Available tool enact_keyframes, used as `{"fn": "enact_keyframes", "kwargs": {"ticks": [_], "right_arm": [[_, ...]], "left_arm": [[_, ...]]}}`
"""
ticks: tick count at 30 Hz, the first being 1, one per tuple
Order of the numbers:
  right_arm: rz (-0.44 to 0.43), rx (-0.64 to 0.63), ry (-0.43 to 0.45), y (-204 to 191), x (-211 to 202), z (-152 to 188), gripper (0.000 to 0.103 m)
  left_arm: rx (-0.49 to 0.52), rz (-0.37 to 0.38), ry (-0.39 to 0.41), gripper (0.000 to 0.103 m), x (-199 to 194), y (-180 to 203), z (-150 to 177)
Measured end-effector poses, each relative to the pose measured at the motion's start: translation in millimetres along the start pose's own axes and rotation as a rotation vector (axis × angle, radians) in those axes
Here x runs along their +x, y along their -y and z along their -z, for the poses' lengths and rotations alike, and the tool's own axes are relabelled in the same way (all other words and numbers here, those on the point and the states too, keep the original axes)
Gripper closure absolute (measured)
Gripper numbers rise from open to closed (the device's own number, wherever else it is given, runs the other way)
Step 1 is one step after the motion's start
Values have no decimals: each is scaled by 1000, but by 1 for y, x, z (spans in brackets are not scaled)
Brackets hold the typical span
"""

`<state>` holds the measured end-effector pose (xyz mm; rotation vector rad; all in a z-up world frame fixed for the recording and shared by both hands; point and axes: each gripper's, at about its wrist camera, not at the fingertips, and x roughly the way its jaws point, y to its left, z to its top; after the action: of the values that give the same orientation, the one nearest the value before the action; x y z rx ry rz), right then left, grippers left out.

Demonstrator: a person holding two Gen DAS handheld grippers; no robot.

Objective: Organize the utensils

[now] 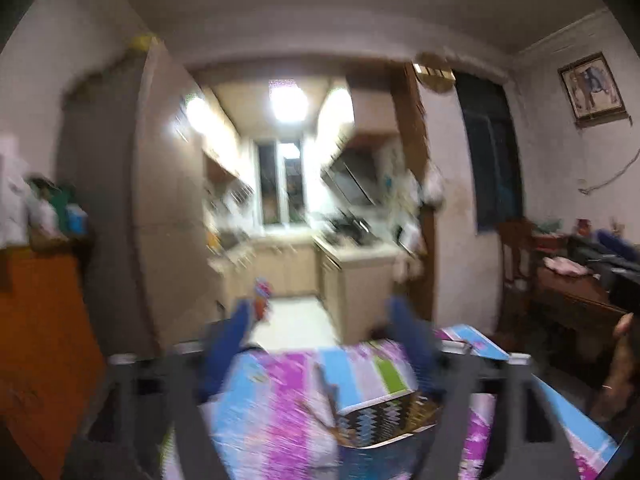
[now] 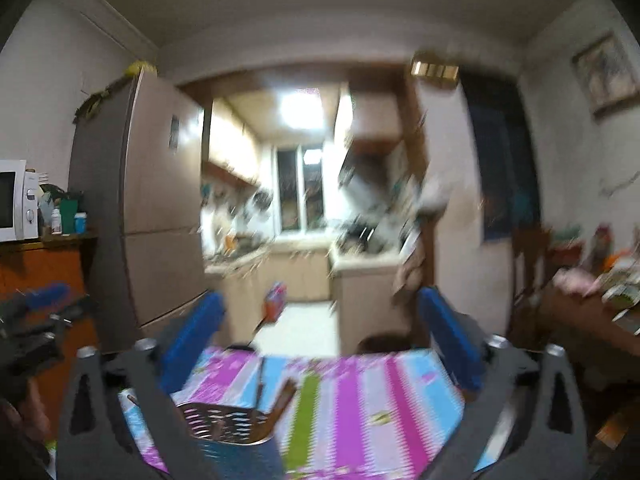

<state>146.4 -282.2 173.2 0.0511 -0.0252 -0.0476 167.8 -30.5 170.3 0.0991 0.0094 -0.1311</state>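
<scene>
I can't read any text from here: both views are smeared with blur. The microwave [image 2: 14, 200] panel, the bottles [image 2: 57, 220] beside it and the framed picture [image 1: 592, 90] show no legible words.

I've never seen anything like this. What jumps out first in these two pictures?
The bright striped tablecloth, pink, blue and green, fills the foreground of both views. On it stands a perforated metal holder with utensils sticking out, low and left of centre in the right view. Each view is framed by blue-padded gripper fingers, the right gripper and left gripper both spread wide and empty, with a lit kitchen beyond, blurred.
</scene>
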Motion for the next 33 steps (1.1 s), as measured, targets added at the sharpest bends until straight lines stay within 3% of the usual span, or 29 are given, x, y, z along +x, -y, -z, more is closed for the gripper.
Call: {"fn": "enact_keyframes", "kwargs": {"ticks": [1,5,7,9,12,14,18,23,33], "right_arm": [[33,-19,45,3,-23,-3,5],[102,-22,151,10,-91,8,5],[112,-36,92,12,-109,20,5],[132,-65,-18,8,-122,38,5],[190,-86,-54,-1,-137,64,5],[200,-93,-100,-14,-142,83,5],[207,-133,-181,-52,-141,123,5],[240,-192,-220,-86,-150,158,5],[256,-147,-253,-81,-153,156,5]], "left_arm": [[3,-8,36,5,-16,-2,-3],[6,-70,134,5,-84,0,3],[-14,-69,113,5,-109,1,14],[-42,-48,23,5,-124,2,28],[-14,-107,-77,5,-135,11,60],[25,-150,-78,5,-141,17,81],[-11,-136,-121,5,-157,22,122],[-51,-166,-123,5,-172,20,142],[-32,-164,-140,5,-182,22,144]]}}
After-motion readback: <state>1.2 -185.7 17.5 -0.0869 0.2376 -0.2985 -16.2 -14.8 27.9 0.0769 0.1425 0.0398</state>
